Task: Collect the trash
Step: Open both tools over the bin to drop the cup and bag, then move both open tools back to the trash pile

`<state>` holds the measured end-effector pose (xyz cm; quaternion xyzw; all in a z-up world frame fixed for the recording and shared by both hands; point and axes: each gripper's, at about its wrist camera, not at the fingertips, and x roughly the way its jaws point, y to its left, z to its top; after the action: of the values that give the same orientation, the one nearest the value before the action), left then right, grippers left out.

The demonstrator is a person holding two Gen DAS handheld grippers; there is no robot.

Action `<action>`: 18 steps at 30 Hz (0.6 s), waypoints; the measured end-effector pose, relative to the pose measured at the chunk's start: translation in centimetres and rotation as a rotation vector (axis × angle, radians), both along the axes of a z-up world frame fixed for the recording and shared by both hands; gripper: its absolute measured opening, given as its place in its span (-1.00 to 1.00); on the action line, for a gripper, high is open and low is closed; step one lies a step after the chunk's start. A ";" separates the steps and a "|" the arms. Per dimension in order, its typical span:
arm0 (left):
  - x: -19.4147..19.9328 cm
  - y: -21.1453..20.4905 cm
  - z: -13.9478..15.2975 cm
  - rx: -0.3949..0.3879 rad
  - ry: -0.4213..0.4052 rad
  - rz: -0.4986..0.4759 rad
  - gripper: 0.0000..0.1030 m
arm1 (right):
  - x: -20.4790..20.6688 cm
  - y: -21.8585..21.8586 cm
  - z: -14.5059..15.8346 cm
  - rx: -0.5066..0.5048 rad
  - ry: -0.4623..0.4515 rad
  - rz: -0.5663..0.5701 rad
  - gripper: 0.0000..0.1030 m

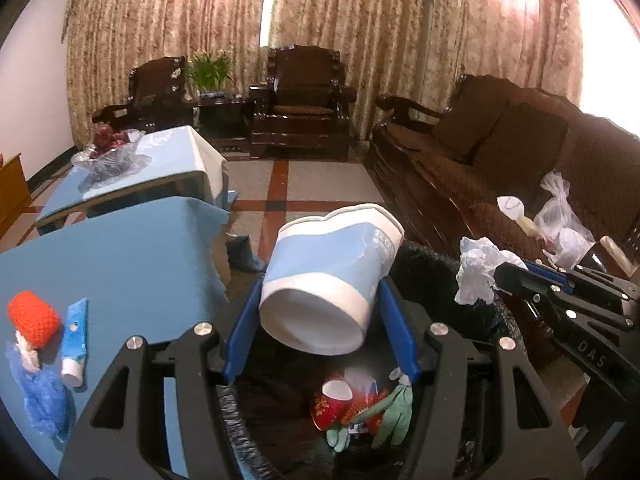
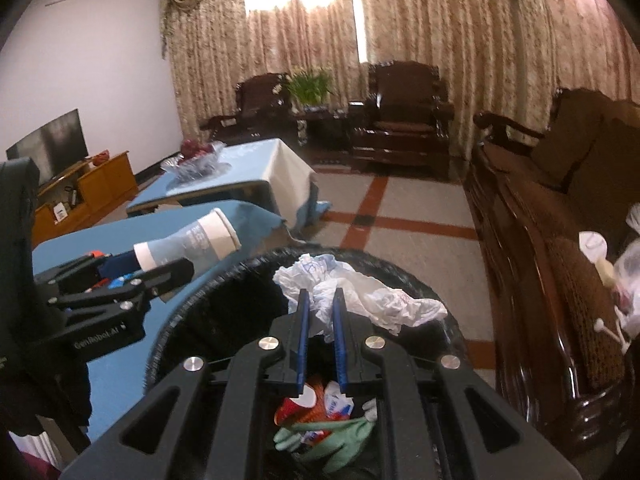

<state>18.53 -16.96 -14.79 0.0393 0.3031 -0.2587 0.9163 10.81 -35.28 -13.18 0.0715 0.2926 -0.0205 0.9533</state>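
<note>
My left gripper [image 1: 320,296] is shut on a blue-and-white paper cup [image 1: 332,276] and holds it on its side over the black-lined trash bin [image 1: 248,432]. The cup also shows in the right wrist view [image 2: 192,244]. My right gripper [image 2: 320,300] is shut on a crumpled white plastic bag [image 2: 360,292] over the bin [image 2: 208,300]. The bag also shows in the left wrist view [image 1: 478,270]. In the bin lie a red paper cup [image 1: 332,400] and a green glove [image 1: 394,410].
A blue-covered table [image 1: 120,256] at left carries an orange mesh roll [image 1: 34,318], a blue tube [image 1: 74,344] and a blue plastic wad [image 1: 46,400]. A second table [image 1: 176,160] holds a fruit bowl. A brown sofa [image 1: 500,168] at right carries plastic bags [image 1: 560,216].
</note>
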 end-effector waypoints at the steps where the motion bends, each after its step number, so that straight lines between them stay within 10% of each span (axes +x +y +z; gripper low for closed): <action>1: 0.1 -0.3 -0.2 0.001 0.004 -0.002 0.12 | -0.1 -0.3 -0.3 0.002 0.004 -0.003 -0.78; 9: 0.7 -0.8 -0.7 -0.009 0.050 -0.040 0.46 | -0.3 -1.5 -1.4 -0.011 0.027 -0.028 -0.18; 14: 0.6 1.4 0.2 -0.014 0.034 -0.009 0.59 | -0.8 -0.9 -0.9 -0.042 0.026 -0.082 0.90; 18: 0.1 5.1 0.9 0.013 -0.014 0.059 0.68 | -0.8 0.1 -0.5 -0.042 0.037 -0.062 0.89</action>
<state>18.59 -11.86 -13.88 0.0383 0.2993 -0.2293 0.9254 10.04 -35.19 -13.71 0.0600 0.3071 -0.0577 0.9480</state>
